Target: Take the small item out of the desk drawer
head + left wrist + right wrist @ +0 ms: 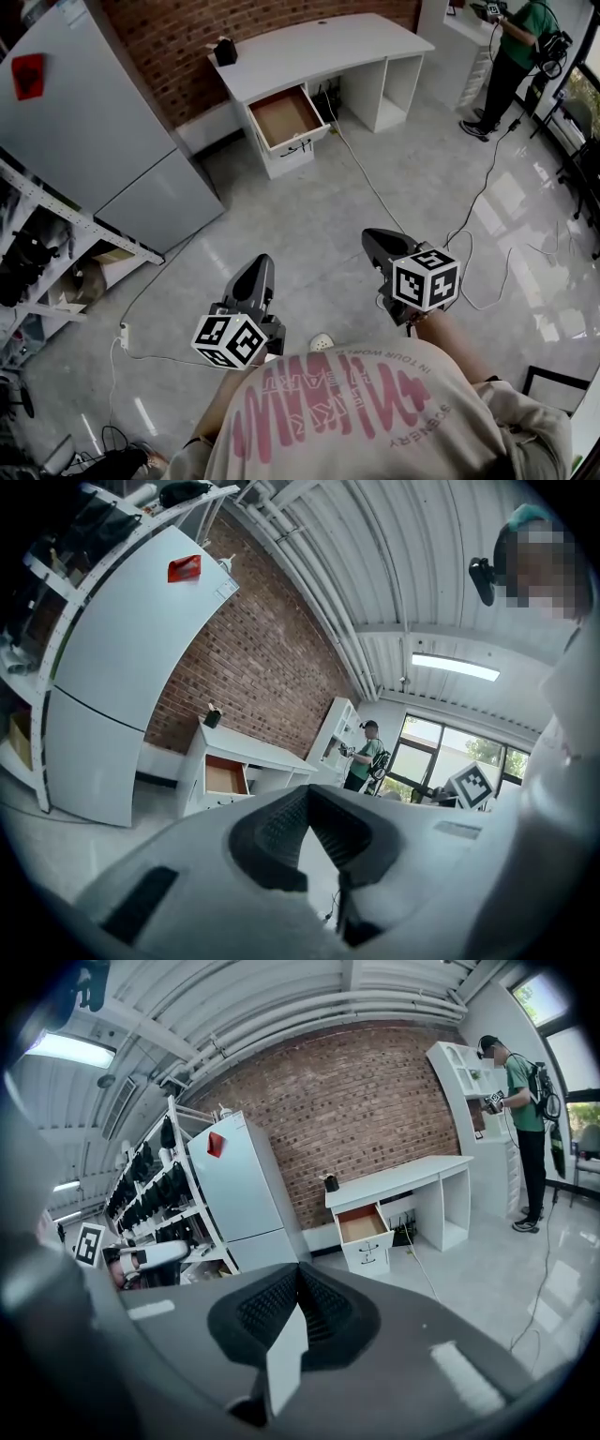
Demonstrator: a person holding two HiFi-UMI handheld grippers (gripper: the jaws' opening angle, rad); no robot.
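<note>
Against the brick wall, a white desk is standing with its drawer hanging open, well apart from both grippers; what is lying inside is too small to tell. Left gripper and right gripper are hovering over the tiled floor, jaws pressed together, each gripping nothing

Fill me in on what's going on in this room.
A person stands on the open floor with a gripper in each hand, facing a white desk some way off against the brick wall. The left gripper and right gripper are both shut and hold nothing. The desk's top drawer is pulled open, but no small item can be made out inside it from here. A second person stands by the white shelving at the far right.
</note>
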